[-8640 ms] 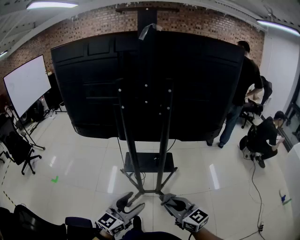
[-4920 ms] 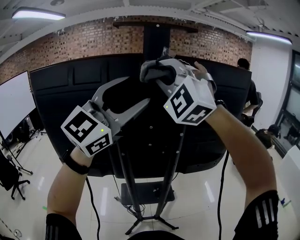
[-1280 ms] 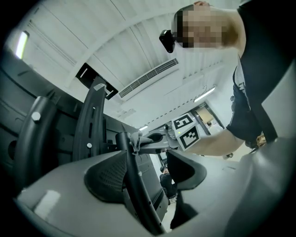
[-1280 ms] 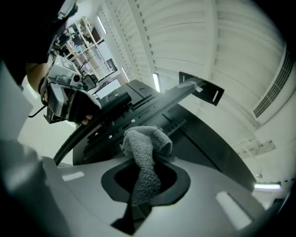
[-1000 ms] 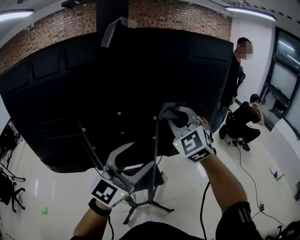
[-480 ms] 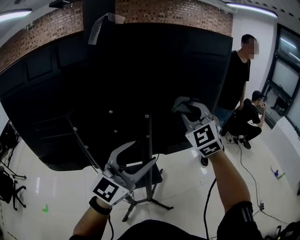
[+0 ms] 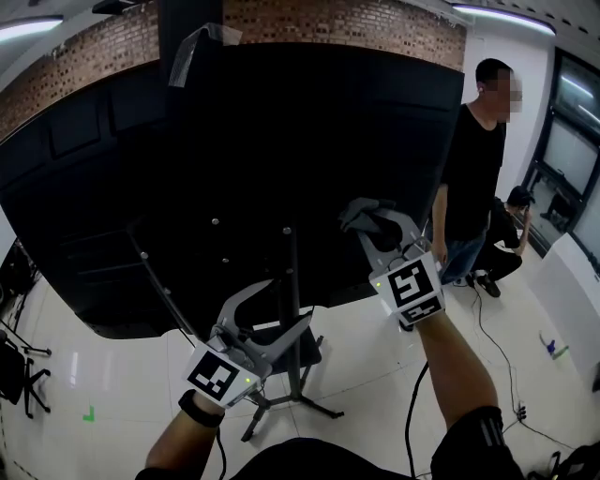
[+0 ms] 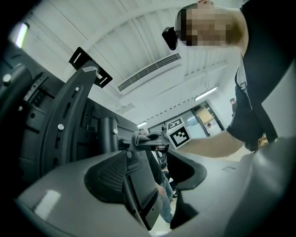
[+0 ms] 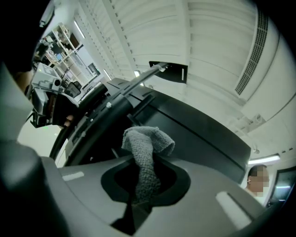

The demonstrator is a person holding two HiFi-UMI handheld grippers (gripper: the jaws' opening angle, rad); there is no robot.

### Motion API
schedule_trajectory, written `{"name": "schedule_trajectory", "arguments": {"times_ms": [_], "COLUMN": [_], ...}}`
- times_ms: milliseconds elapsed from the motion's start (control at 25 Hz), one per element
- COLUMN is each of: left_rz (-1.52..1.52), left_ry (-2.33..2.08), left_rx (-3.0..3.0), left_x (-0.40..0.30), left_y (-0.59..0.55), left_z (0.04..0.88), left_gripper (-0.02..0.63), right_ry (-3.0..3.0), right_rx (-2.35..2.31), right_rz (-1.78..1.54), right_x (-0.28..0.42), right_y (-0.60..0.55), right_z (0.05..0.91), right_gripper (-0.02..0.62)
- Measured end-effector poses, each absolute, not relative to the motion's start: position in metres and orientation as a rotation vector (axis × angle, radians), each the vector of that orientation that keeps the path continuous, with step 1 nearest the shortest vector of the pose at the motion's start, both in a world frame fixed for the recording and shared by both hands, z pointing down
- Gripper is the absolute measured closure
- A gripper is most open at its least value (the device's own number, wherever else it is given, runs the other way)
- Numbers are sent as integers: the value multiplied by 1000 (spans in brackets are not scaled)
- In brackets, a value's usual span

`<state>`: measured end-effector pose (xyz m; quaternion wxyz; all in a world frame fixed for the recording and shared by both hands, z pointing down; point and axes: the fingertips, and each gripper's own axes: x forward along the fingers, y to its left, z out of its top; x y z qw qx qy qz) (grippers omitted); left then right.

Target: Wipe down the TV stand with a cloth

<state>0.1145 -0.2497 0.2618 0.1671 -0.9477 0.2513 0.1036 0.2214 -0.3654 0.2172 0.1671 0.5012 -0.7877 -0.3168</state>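
The black TV [image 7: 281, 150] shows its back on a stand with two dark poles. The right pole [image 7: 292, 309] runs down to the base [image 7: 295, 398], and the left pole [image 7: 164, 291] slants. My right gripper [image 7: 367, 217] is shut on a grey cloth [image 7: 358, 212], held before the TV's back, right of the right pole and apart from it. In the right gripper view the cloth [image 9: 147, 152] bulges out past the right gripper [image 9: 141, 190]. My left gripper [image 7: 298, 302] is open low beside the right pole and holds nothing. The left gripper [image 8: 157, 190] looks at the cloth [image 8: 138, 139].
A person in black [image 7: 478, 169] stands at the TV's right edge. Another person [image 7: 511, 211] crouches behind. A cable [image 7: 487, 323] lies on the white floor at right. An office chair [image 7: 19, 375] stands at far left. A brick wall [image 7: 328, 19] rises behind.
My right gripper has carried the cloth from beside the right pole out to the right. The standing person has stepped closer to the TV. The left gripper has barely moved.
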Motion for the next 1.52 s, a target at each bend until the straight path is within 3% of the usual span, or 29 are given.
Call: {"name": "schedule_trajectory", "arguments": {"times_ms": [200,400,1200,1520], "left_rz": [295,275,269,233], "left_ry": [748,786,868,941], "left_rx": [-2693,-2682,-2688,-2669], "left_x": [110,105,126,109], "left_y": [-248,-246,-249,-248], "left_z": [264,267,277,279], "left_gripper": [318,318,318,318], "right_ry": [-2294,-2314,-2235,-2327], "right_rx": [1237,1188,1470,1425], "right_rz": [-923,-909,-739,-899], "right_x": [160,140,284,249], "right_y": [-363,-372,-393,-362], "right_z": [252,266,265,230], "right_gripper": [558,558,558,558]}}
